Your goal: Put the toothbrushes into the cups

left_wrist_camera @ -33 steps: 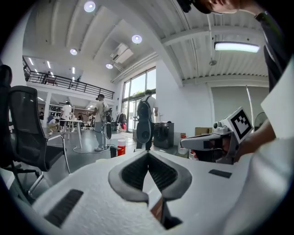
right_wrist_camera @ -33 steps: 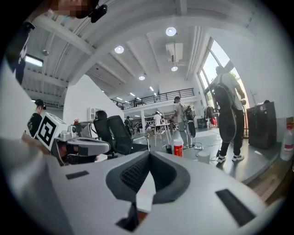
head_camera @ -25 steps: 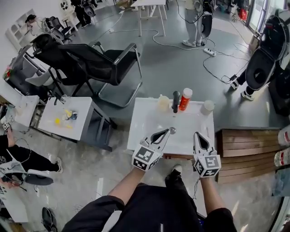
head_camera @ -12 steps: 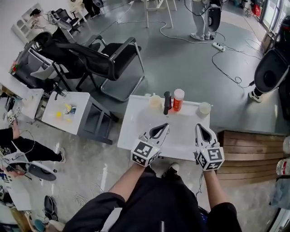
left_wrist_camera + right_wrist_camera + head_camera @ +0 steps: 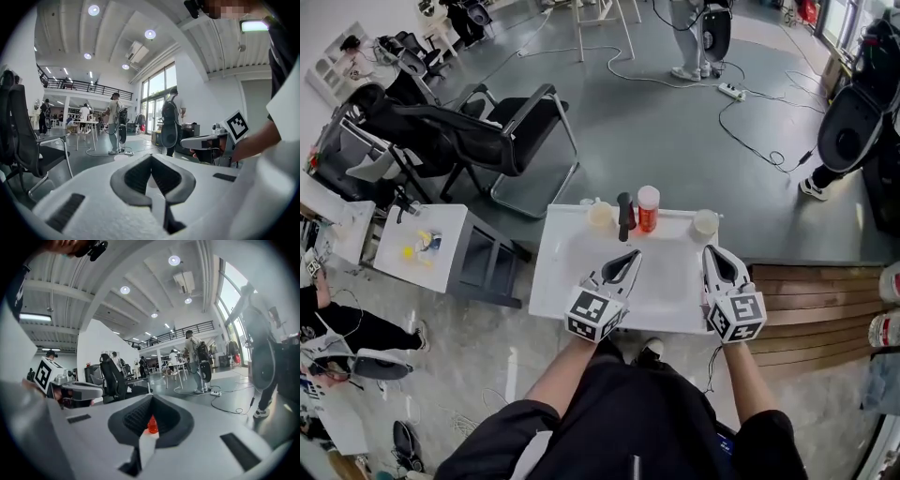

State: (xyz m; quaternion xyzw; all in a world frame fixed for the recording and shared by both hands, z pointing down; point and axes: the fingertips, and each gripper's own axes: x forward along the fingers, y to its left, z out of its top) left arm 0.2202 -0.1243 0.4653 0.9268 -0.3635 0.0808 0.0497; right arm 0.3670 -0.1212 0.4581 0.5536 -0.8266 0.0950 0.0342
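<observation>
**Two shut claws over the white desk, cups at its far edge**

The left claw (image 5: 634, 254) hangs over the middle of the desk (image 5: 567, 258). Its two jaws are pressed together and there is nothing in them. The right claw (image 5: 711, 251) hangs over the 3 o'clock side, and its jaws are also pressed together and empty. Four things stand in a row along the 12 o'clock edge. A yellowish cup (image 5: 600, 215) is at 11 o'clock. Next is a dark upright thing (image 5: 625, 217), too small to tell what it is. Then comes an orange bottle (image 5: 648, 208) with a white top. A pale cup (image 5: 705, 223) is at 1 o'clock. A black chair (image 5: 502, 131) stands on the floor at 10 o'clock.
</observation>
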